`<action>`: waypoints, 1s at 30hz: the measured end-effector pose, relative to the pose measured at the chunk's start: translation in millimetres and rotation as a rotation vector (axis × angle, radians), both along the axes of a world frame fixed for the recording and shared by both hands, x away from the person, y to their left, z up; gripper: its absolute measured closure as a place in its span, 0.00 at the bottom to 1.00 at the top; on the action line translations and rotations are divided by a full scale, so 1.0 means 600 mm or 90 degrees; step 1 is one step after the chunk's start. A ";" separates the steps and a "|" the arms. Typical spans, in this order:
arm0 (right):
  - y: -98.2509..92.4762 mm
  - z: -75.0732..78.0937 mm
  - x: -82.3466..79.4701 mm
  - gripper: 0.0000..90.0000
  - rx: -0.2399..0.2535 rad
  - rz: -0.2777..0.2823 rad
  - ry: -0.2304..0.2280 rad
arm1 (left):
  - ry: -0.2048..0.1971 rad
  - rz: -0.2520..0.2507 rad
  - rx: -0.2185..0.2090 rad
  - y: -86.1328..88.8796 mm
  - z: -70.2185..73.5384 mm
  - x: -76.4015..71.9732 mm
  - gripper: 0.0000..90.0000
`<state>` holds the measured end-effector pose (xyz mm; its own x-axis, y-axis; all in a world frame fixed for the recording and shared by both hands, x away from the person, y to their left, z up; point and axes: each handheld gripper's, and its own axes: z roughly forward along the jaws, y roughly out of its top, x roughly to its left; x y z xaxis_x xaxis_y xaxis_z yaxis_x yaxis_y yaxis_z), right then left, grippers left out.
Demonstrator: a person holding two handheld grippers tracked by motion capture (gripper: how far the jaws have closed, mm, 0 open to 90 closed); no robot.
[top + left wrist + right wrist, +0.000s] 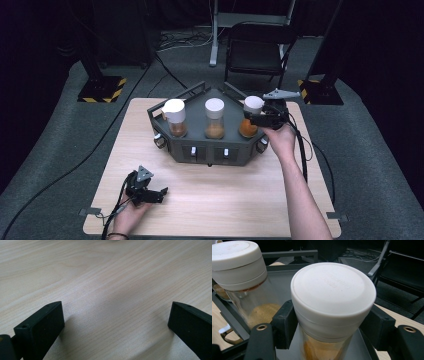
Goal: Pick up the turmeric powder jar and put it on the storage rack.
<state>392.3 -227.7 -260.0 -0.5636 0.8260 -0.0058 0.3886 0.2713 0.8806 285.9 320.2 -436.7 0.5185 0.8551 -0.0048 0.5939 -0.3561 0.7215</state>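
Your right gripper is clamped around the rightmost of three white-lidded clear glass jars of orange-brown powder, all standing in one dark grey angular tray on the pale wooden table. Your left gripper rests low on that table, jaws wide apart, your right forearm reaching forward.

table: we are seeing pale wood grain, light beige
rack: we are seeing dark grey, with small white tags on its front
jars: we are seeing clear glass, white lids, orange-brown powder inside
right jar: we are seeing a white ribbed lid over amber powder
right gripper: we are seeing black, with a grey plate on top
left gripper: we are seeing black, with a grey plate
floor: we are seeing grey carpet
stand bases: we are seeing black with yellow stripes
chair: we are seeing black
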 end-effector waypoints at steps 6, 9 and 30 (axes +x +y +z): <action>-0.001 0.000 0.000 0.37 0.000 0.001 0.000 | 0.000 0.000 0.000 0.000 0.000 0.000 0.00; 0.001 0.000 0.000 0.34 0.001 -0.003 0.003 | 0.000 0.000 0.000 0.000 0.000 0.000 0.00; -0.032 -0.023 -0.023 0.20 0.016 -0.014 0.014 | 0.000 0.000 0.000 0.000 0.000 0.000 0.00</action>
